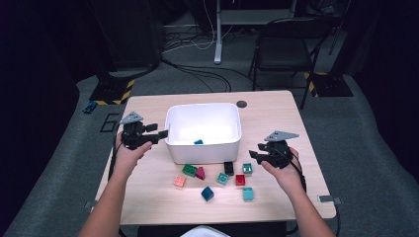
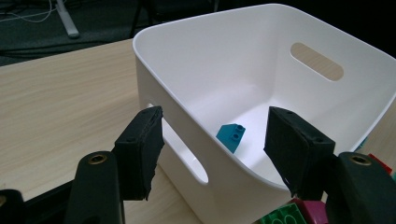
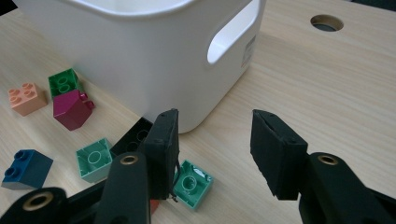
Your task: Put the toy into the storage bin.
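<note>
Presently, both grippers stand apart and empty: left gripper (image 2: 212,149) straddles the white plastic bin's (image 2: 187,70) rim; right gripper (image 3: 215,149) hovers over a mint-green toy brick (image 3: 192,184).

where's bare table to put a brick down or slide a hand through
Bare wood lies left of the white plastic bin, behind it around the round cable hole, and along the near edge of the wooden table. It is crowded in front of the bin, from the peach brick to the light teal brick.
</note>
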Demonstrator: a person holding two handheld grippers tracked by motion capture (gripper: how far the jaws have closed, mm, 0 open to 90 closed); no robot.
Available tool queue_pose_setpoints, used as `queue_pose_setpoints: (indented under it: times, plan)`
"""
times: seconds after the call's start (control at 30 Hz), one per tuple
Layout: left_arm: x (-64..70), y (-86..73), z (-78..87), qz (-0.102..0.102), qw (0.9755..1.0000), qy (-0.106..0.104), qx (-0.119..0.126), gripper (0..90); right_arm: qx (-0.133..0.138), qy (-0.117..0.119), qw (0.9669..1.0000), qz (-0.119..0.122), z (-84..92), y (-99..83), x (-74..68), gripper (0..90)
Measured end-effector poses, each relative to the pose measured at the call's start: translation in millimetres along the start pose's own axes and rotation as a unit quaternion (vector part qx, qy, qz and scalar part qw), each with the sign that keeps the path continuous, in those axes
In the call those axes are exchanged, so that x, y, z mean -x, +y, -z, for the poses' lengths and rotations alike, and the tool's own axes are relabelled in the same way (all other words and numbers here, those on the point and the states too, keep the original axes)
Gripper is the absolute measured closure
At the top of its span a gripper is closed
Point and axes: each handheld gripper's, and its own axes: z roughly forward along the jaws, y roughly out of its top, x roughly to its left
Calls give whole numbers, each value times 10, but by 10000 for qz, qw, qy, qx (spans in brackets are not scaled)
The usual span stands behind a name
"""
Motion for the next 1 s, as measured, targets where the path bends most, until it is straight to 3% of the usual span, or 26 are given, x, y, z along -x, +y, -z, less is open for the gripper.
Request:
queue_pose_setpoints:
  times: [0.33, 1.0]
  plan:
    - [-15, -13, 0, -20, 10000, 30, -42, 369, -199, -43, 9997, -94, -249, -224, -69, 489]
    - [-11, -16, 3, 3, 10000, 38, -13, 369, -395, -194, 9990, -53, -495, -358, -182, 451]
